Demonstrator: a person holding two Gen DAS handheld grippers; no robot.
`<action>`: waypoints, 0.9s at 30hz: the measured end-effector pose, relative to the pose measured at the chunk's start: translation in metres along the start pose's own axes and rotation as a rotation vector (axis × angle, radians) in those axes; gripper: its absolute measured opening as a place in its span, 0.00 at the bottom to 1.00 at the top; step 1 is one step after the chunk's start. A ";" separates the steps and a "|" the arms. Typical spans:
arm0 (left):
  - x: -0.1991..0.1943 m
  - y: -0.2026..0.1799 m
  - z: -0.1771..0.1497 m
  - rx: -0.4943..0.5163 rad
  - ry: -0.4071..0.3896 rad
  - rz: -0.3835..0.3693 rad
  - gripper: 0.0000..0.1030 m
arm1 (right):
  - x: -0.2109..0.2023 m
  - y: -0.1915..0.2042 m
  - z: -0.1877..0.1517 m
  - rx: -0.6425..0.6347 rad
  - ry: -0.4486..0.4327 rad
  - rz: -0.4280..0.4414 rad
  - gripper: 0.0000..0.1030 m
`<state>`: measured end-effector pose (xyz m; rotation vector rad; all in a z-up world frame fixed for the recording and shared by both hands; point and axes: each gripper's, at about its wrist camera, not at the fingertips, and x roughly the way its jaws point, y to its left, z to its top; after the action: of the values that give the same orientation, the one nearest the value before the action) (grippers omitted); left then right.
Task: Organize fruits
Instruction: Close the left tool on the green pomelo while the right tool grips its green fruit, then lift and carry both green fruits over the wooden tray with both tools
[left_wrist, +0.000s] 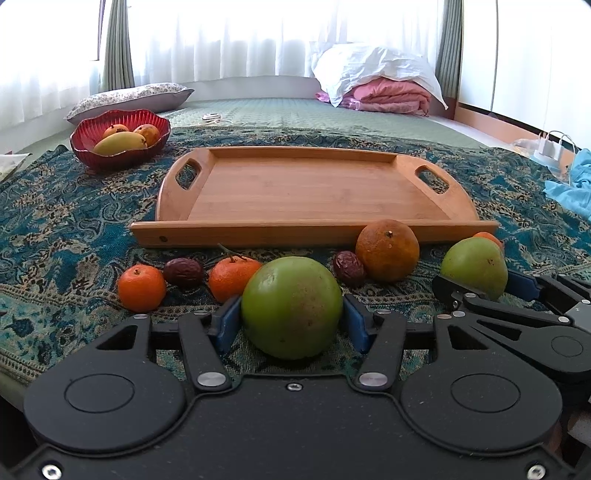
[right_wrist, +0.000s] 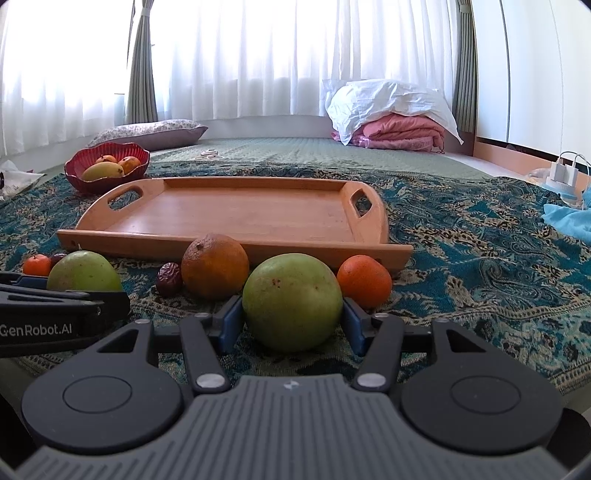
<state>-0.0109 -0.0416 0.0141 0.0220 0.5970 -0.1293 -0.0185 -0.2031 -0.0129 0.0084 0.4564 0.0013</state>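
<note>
**Two green fruits gripped, tray not yet filled**

Bright white curtains (right_wrist: 258, 55) stand behind a low bed, and over the bed lies a blue patterned cloth (right_wrist: 480, 258) where all the fruits are.

On this cloth rests a long wooden tray with cut handles (left_wrist: 295, 232), and it has nothing inside. Behind it on the left is a red scalloped bowl (left_wrist: 88, 147) with a yellow mango and two small orange fruits in it.

In front of the tray, a row of fruits lies on the cloth: small mandarins (left_wrist: 141, 288), two dark wrinkled dates (left_wrist: 183, 272), and one big dull orange (left_wrist: 387, 250).

The left gripper (left_wrist: 291, 321) has its blue pads against both sides of a round green fruit (left_wrist: 291, 306), which seems to sit on the cloth. The right gripper (right_wrist: 291, 317) holds in the same way a second round green fruit (right_wrist: 291, 301), just beside one mandarin. Both jaws are closed only as far as the fruit allows.

I judge the sorting is at its beginning: no fruit is in the tray, and the whole front row is left to move.
</note>
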 end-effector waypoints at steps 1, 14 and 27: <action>-0.001 -0.001 0.000 0.000 -0.004 0.006 0.53 | -0.001 0.000 0.000 0.005 -0.003 0.000 0.57; -0.029 0.001 0.030 0.008 -0.130 0.021 0.53 | -0.015 -0.009 0.018 0.060 -0.067 0.012 0.57; -0.006 0.021 0.095 -0.037 -0.129 -0.037 0.53 | 0.005 -0.019 0.076 0.069 -0.103 0.067 0.57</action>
<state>0.0398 -0.0255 0.0958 -0.0327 0.4713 -0.1544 0.0196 -0.2224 0.0530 0.0912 0.3527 0.0509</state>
